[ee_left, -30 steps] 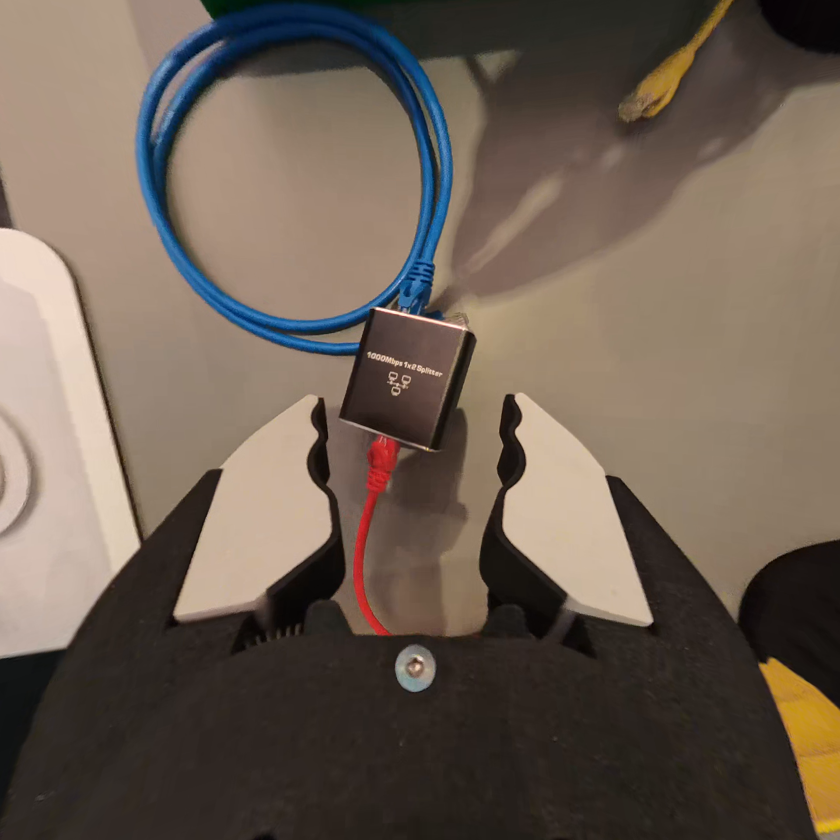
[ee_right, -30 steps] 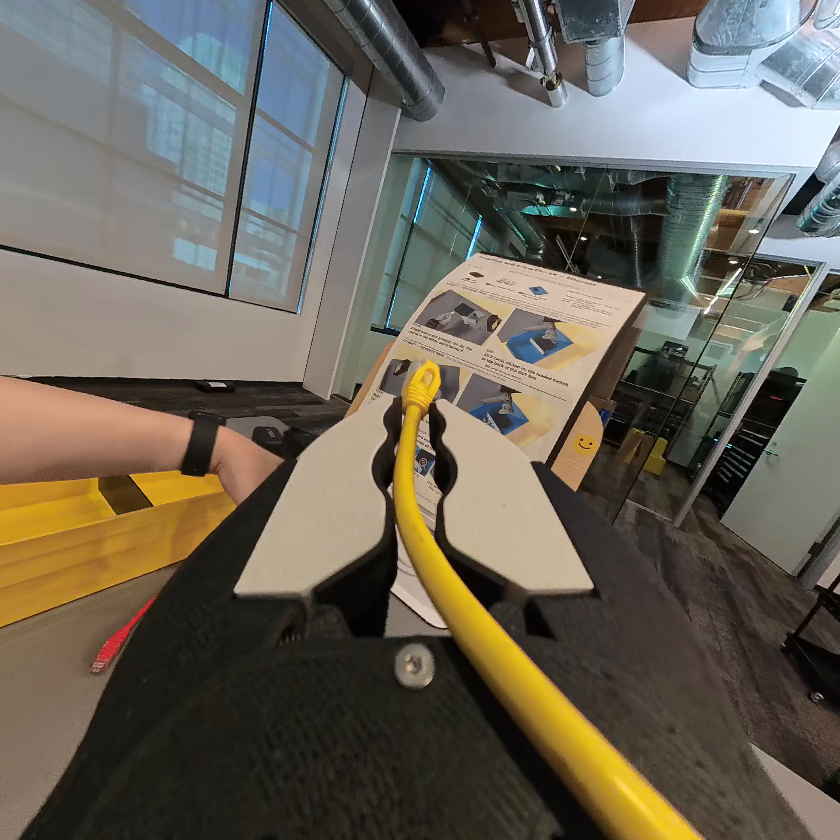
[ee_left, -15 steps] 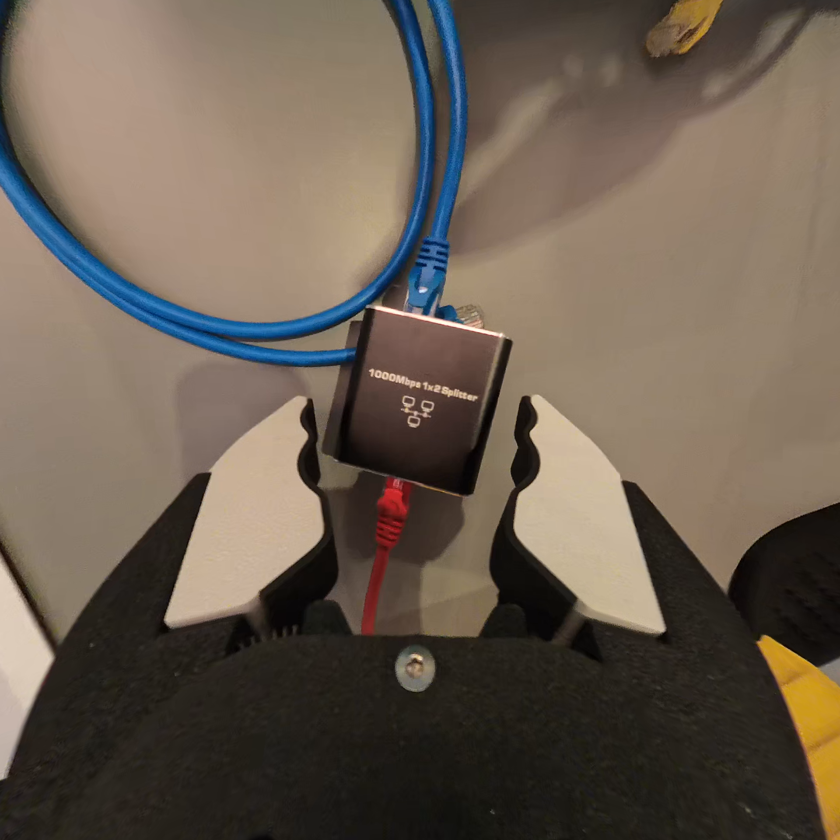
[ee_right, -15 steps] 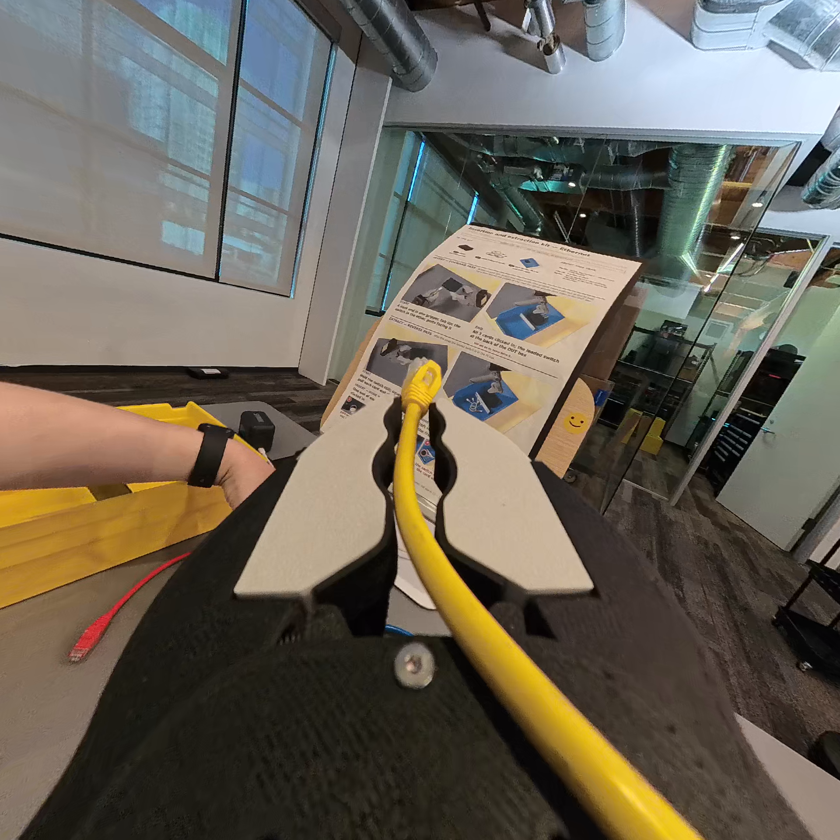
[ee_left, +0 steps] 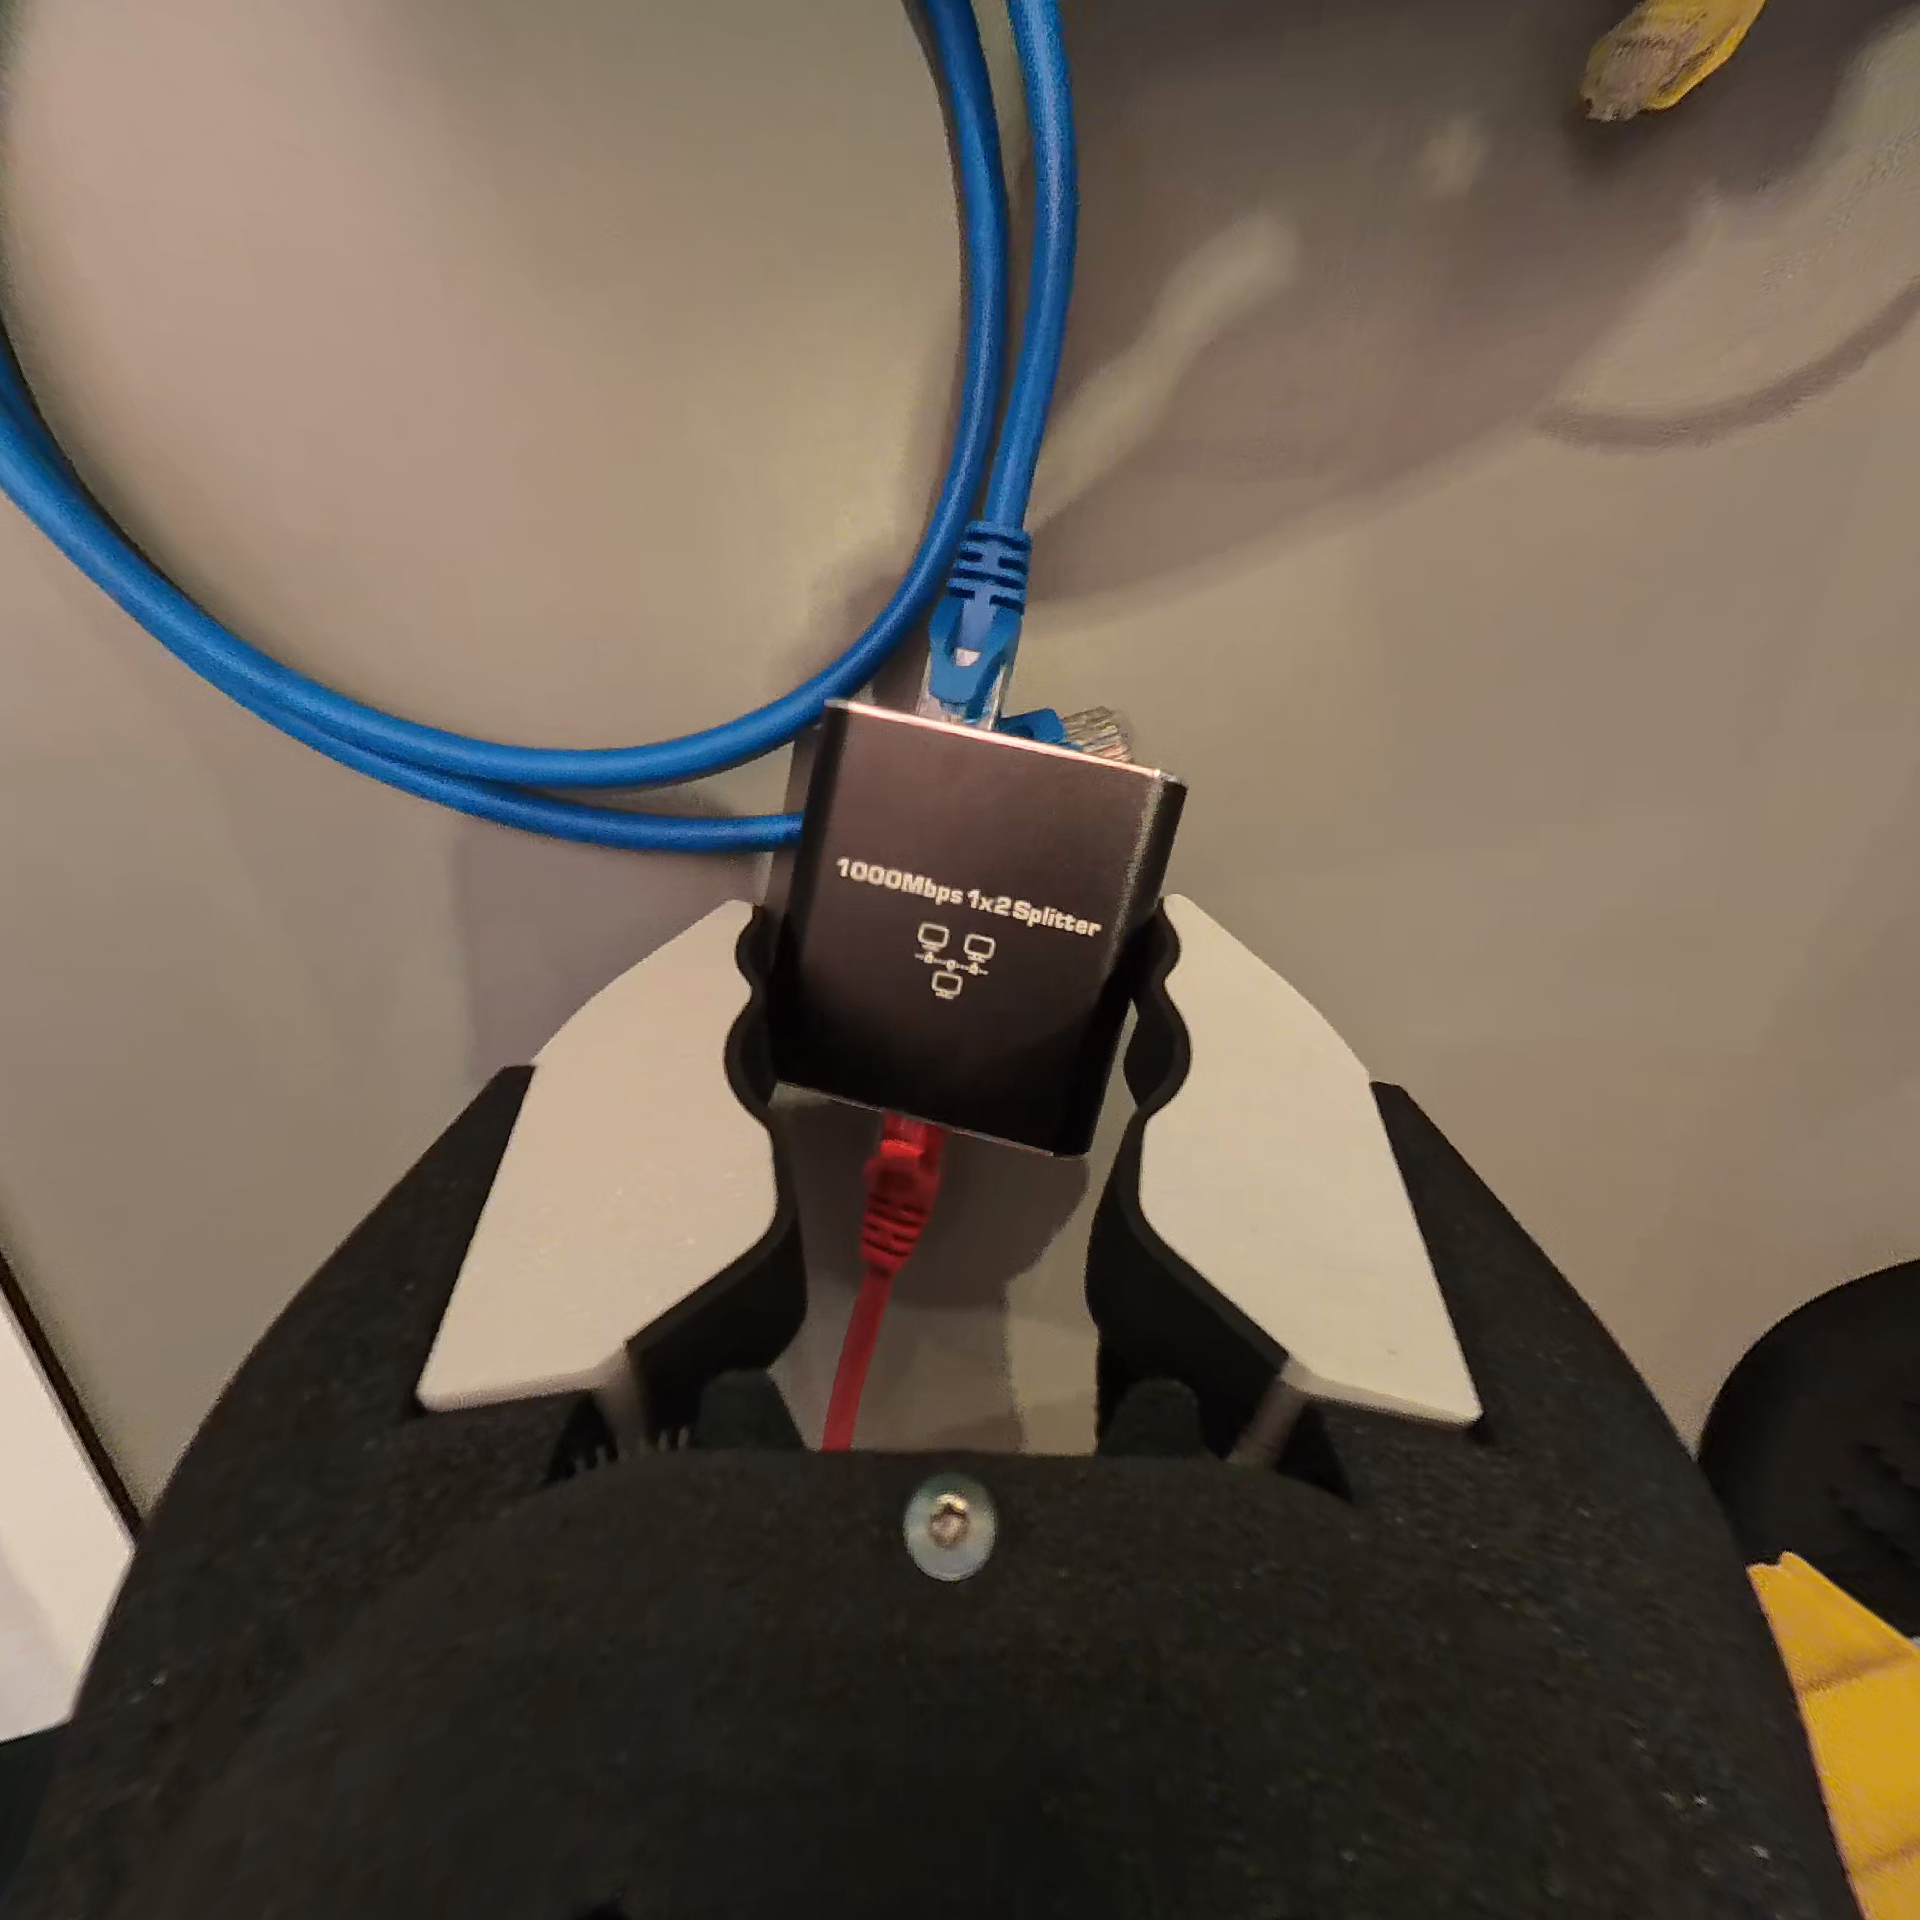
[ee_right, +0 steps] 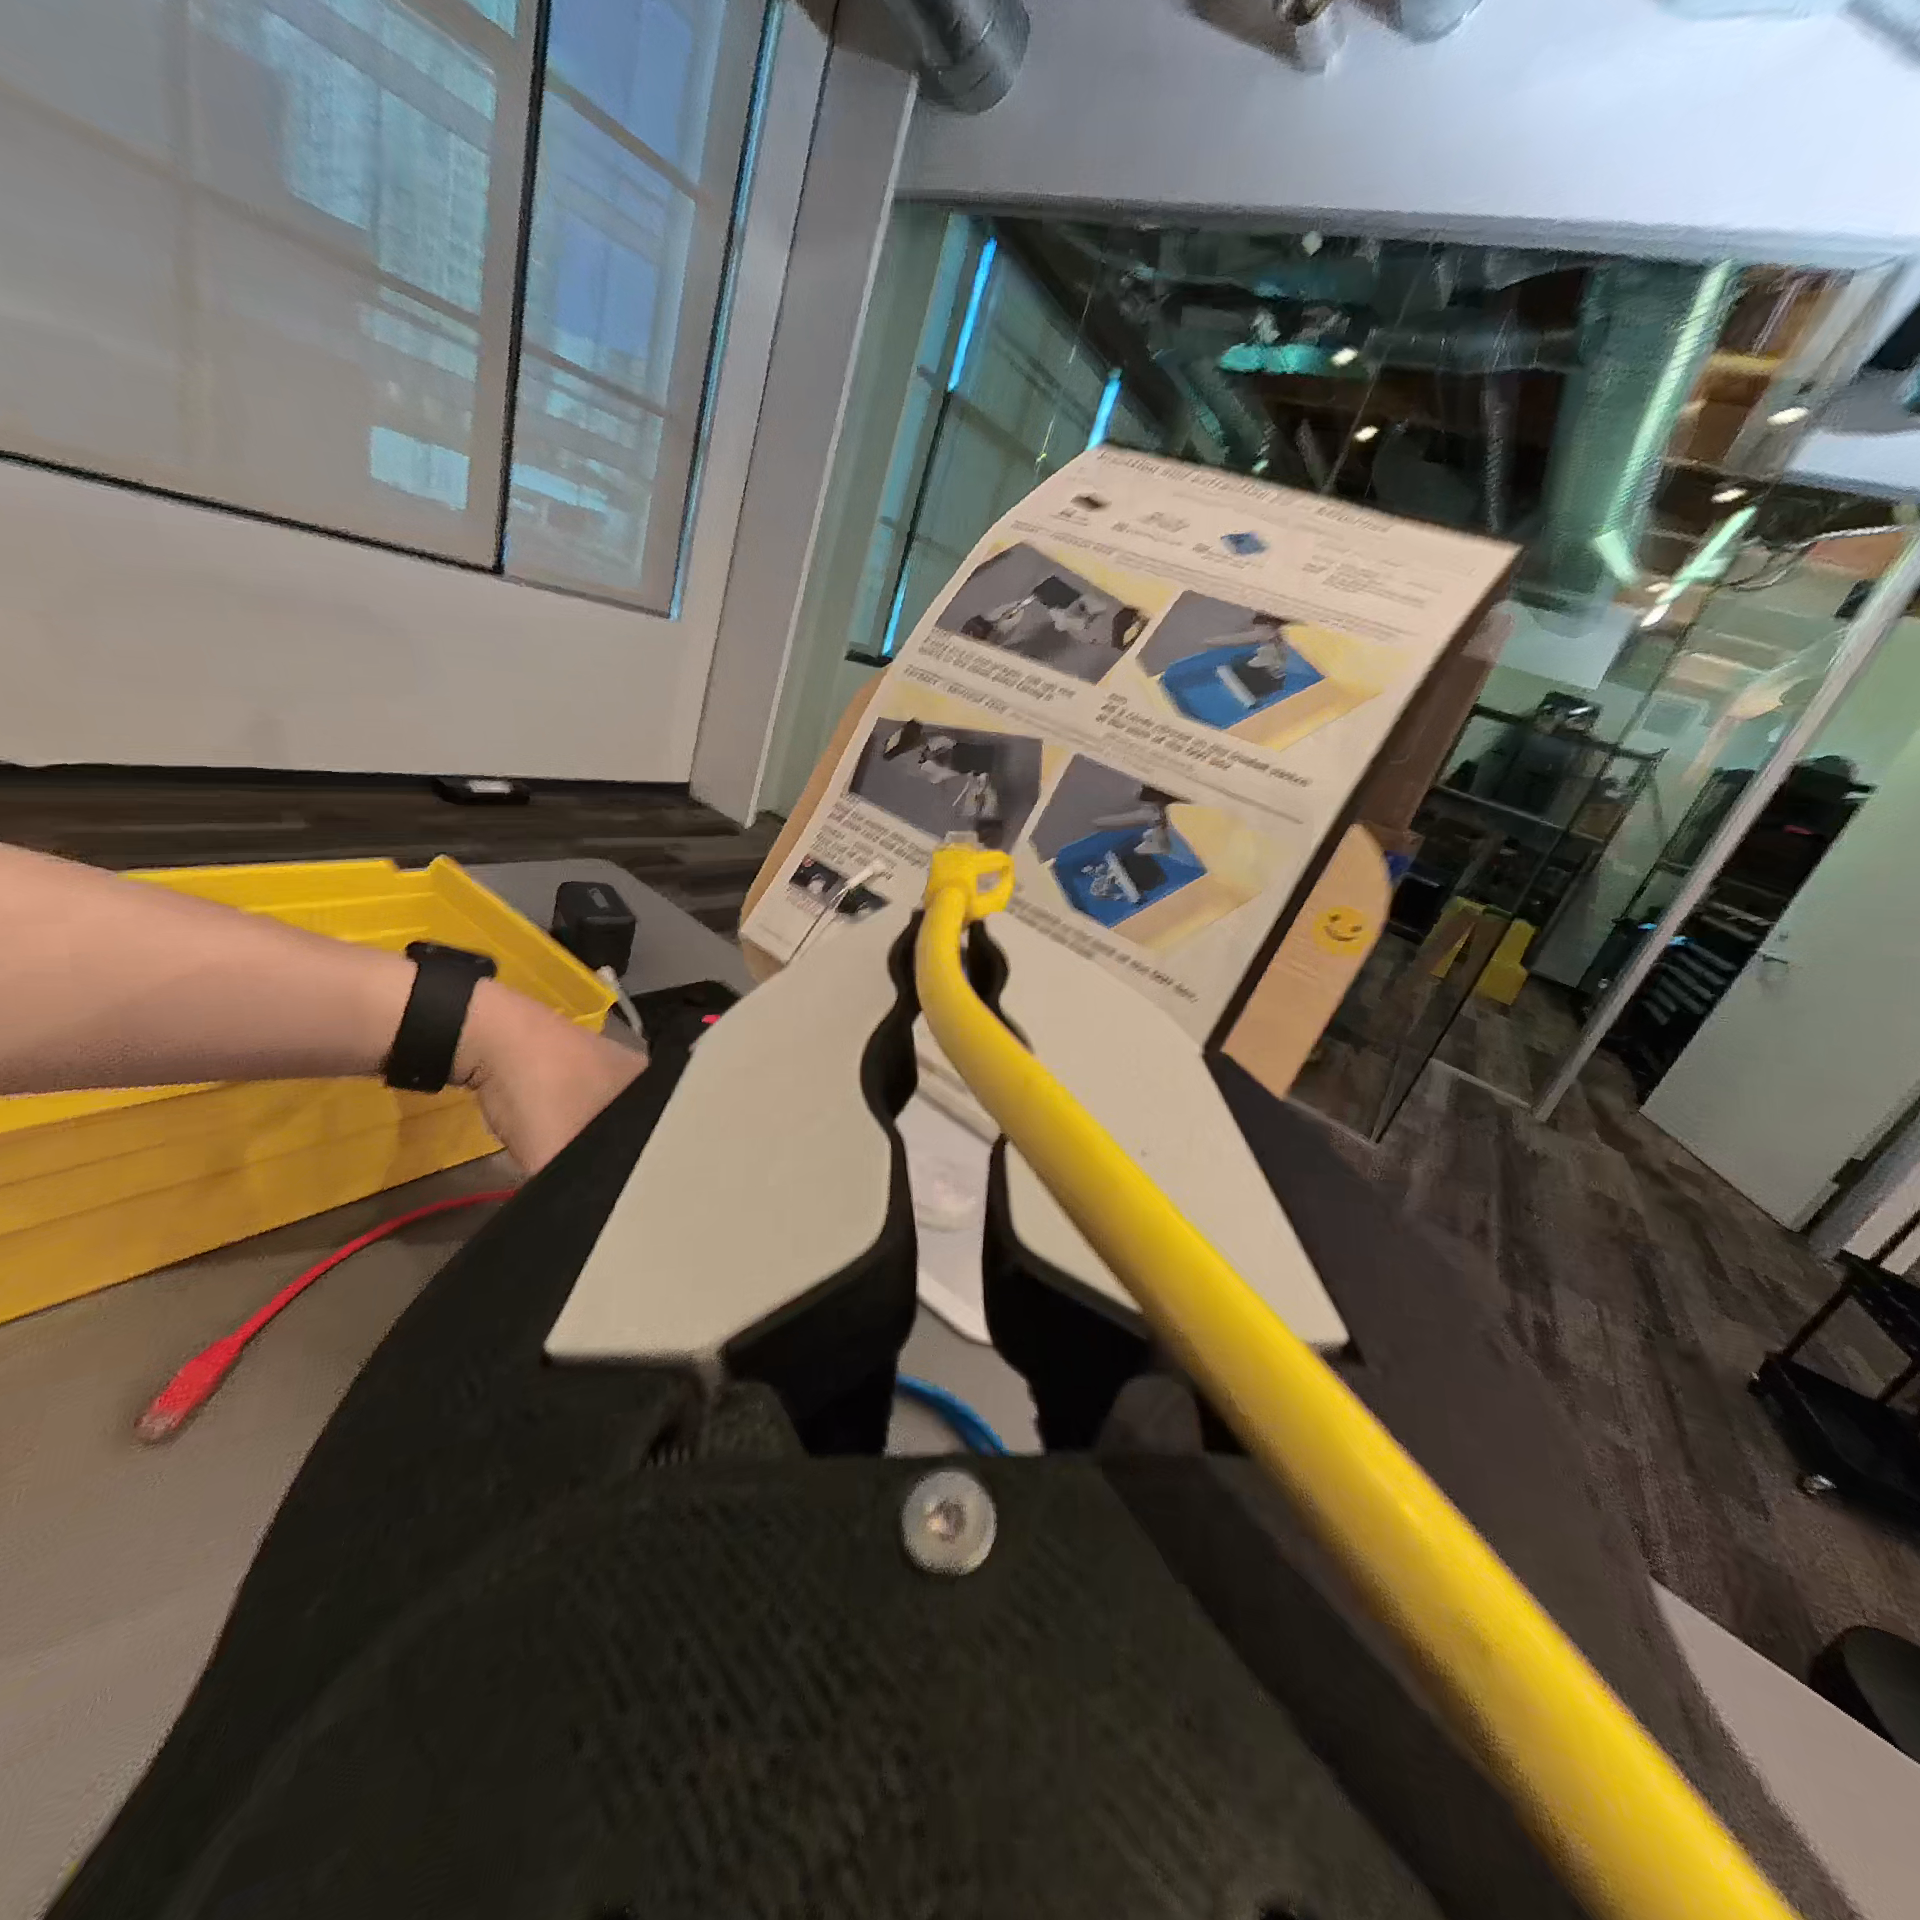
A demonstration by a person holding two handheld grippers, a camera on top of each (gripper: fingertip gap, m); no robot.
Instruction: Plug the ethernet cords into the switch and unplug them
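Note:
In the left wrist view the black switch lies on the grey table. My left gripper is shut on it, and both pads press on its sides. A blue cord has its plug in the switch's far side. A red cord's plug sits in the near side. My right gripper is shut on a yellow cord just behind its plug and holds it in the air. That yellow plug also shows in the left wrist view.
A yellow bin stands at the left of the table, with a person's arm and black wristband in front of it. The red cord's free plug lies on the table. An instruction board stands behind. A white object lies at the left edge. There is about 35 centimetres between the tips of the two grippers.
My left gripper moved forward around the switch and closed on its sides. My right gripper kept hold of the yellow cord and tilted; the cord now lies across its right finger.

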